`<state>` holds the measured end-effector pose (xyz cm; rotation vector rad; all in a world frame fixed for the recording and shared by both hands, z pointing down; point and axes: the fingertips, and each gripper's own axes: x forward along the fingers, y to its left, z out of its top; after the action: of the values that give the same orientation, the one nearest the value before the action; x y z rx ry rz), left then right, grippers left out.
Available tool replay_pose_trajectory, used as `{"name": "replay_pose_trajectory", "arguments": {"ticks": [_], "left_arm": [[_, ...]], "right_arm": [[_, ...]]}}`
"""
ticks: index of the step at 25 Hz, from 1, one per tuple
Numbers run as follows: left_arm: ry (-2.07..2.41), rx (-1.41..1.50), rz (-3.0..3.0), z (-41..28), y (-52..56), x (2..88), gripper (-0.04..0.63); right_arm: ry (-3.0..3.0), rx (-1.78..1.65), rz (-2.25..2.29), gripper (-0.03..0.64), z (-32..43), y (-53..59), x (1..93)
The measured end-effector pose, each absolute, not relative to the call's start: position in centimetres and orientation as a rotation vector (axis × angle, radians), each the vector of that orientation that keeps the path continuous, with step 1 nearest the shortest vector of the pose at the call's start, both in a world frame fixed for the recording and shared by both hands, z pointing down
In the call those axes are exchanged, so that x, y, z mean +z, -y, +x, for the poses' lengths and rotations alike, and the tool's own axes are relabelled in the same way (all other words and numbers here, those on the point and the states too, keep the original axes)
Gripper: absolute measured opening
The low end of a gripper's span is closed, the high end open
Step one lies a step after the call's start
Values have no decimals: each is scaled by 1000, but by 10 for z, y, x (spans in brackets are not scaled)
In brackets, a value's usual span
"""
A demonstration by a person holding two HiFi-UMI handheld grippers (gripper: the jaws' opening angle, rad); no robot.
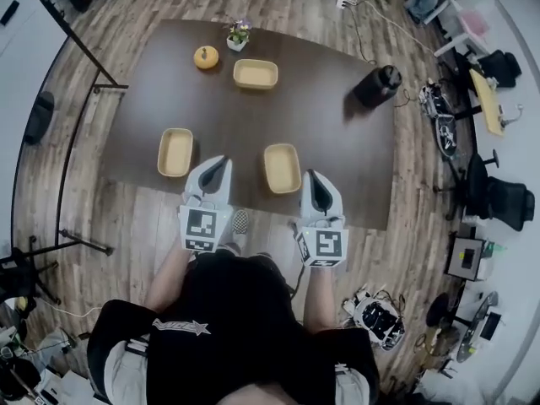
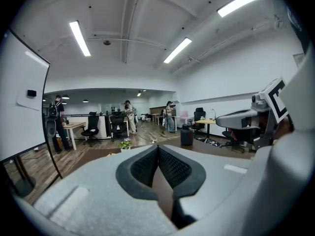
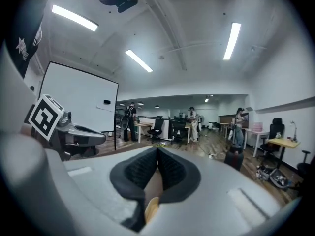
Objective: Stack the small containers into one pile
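A dark brown rectangular table (image 1: 329,142) stood on a wood-plank floor (image 1: 126,226), and three shallow yellow rectangular containers lay on it, all apart from one another and none stacked. The far yellow container (image 1: 256,73) lay near the back edge, its long side running across the table. The left yellow container (image 1: 175,152) and the near yellow container (image 1: 282,168) lay close to the front edge, their long sides running away from the person. A small orange pumpkin-shaped object (image 1: 206,56) sat just left of the far container, and a small plant in a white pot (image 1: 239,35) stood at the back edge beyond it. A black jug (image 1: 377,85) rested towards the table's right end, well apart from the containers. The person stood at the front edge and held both grippers over it, pointing roughly level across the table. The left gripper (image 1: 223,160) hung between the left container and the near one, touching neither; in the left gripper view its black ribbed pads met at their tips, so the jaws were closed with nothing between them. The right gripper (image 1: 309,174) hung just to the right of the near container; its jaws were likewise fully together and empty, and in the right gripper view a sliver of yellow showed below them.
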<state>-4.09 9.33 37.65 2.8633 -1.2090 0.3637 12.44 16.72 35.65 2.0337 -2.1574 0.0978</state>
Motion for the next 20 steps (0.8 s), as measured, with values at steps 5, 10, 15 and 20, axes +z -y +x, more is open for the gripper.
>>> {"name": "replay_pose_trajectory", "arguments": {"ticks": [5,10,15,20], "left_arm": [[1405,362,2738,-76,-56,381,11],[1607,374,2569,-135,-39,390,11],[1790,365,2380,-190,-36,400,11],[1945,371,2194,-235,-40,416,11]], "right_arm": [[2307,93,1827,5,91,-101,360],[2452,78,1578,5,34,-53,367],[2560,95,1353,5,-21,-16,376],[2646,100,1123,5,-76,14,391]]}}
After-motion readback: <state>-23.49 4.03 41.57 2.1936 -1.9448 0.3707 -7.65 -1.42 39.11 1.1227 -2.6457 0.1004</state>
